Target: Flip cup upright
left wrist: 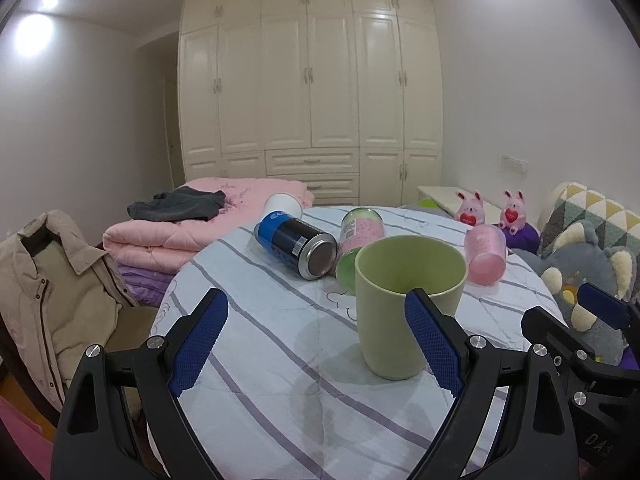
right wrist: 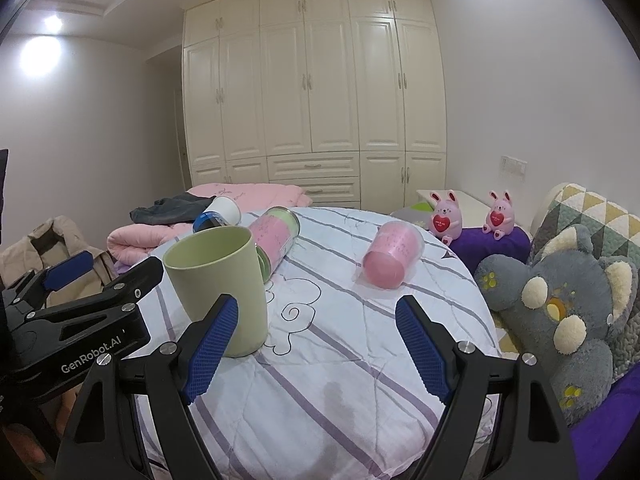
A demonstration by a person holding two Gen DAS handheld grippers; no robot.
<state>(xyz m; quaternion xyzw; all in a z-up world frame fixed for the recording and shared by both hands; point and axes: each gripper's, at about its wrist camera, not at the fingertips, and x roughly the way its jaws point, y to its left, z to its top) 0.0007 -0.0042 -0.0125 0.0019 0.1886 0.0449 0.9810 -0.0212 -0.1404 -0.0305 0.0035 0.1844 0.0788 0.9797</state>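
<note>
— Cup position first: where did the green cup [left wrist: 406, 304] stand?

— Upright, mouth up, on the striped cloth of the counter [left wrist: 280, 380]. Using it as the landmark, the blue can [left wrist: 296, 248] lay on its side behind and to its left, the pink-and-green tumbler [left wrist: 358, 236] just behind it, and the pink cup [right wrist: 394, 258] lay tipped over, well apart to its right.

— So which one still needed flipping?

— By my judgement the pink cup, since the green cup was already standing.

— How would it handle?

— It looked like light, thin, stiff plastic, smooth enough to slip or roll. I would have taken it across the middle of its side wall, not at the rim.

— And the grippers?

— The left gripper [left wrist: 316, 340] was spread wide and empty, its right finger overlapping the green cup's near side in that view; I couldn't tell whether it touched. The right gripper [right wrist: 316, 336] was also spread wide and empty, level and low, pointed at bare cloth between the green cup and the pink cup.
</note>
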